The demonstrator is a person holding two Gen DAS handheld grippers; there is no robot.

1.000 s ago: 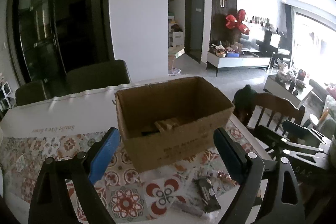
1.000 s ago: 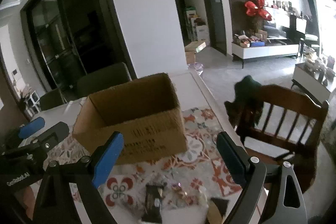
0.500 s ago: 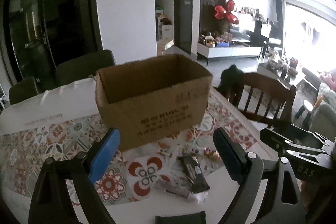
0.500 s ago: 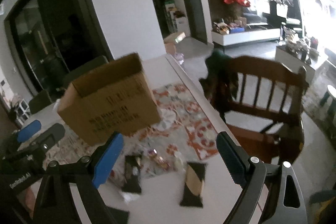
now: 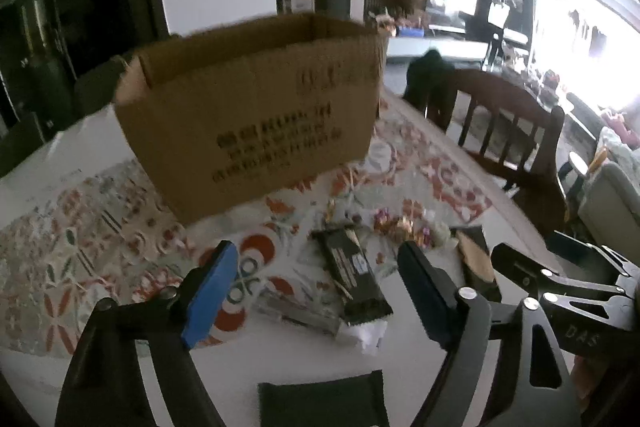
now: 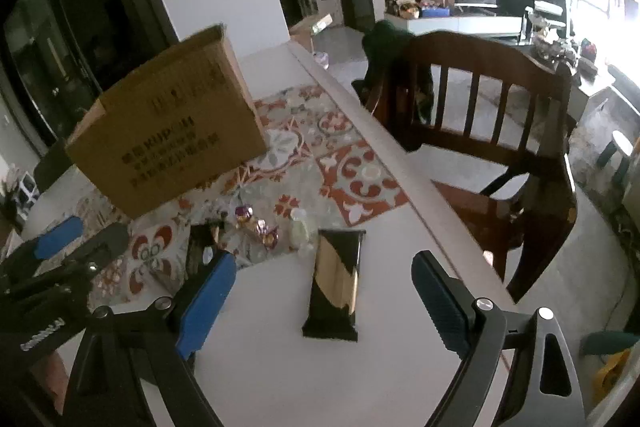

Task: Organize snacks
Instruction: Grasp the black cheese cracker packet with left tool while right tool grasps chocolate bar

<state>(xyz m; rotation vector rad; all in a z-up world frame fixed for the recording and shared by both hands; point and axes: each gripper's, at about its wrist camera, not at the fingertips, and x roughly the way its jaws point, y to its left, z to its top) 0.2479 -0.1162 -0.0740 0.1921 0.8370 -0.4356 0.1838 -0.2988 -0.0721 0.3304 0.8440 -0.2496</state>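
Black foil bar (image 6: 335,283) lies flat on the white table (image 6: 280,367) near the box (image 6: 168,143), between the wide-open, empty right gripper's (image 6: 320,301) fingers; it looks light, slick and crinkly, best pinched across its middle.

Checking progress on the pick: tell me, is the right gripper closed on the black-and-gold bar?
No. The right gripper is open, its fingers apart above the bar, which lies flat on the table.

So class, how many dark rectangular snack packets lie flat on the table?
3: a black-and-gold packet before the right claw, a long dark packet mid-table, and a dark green packet at the near edge. Others may be hidden.
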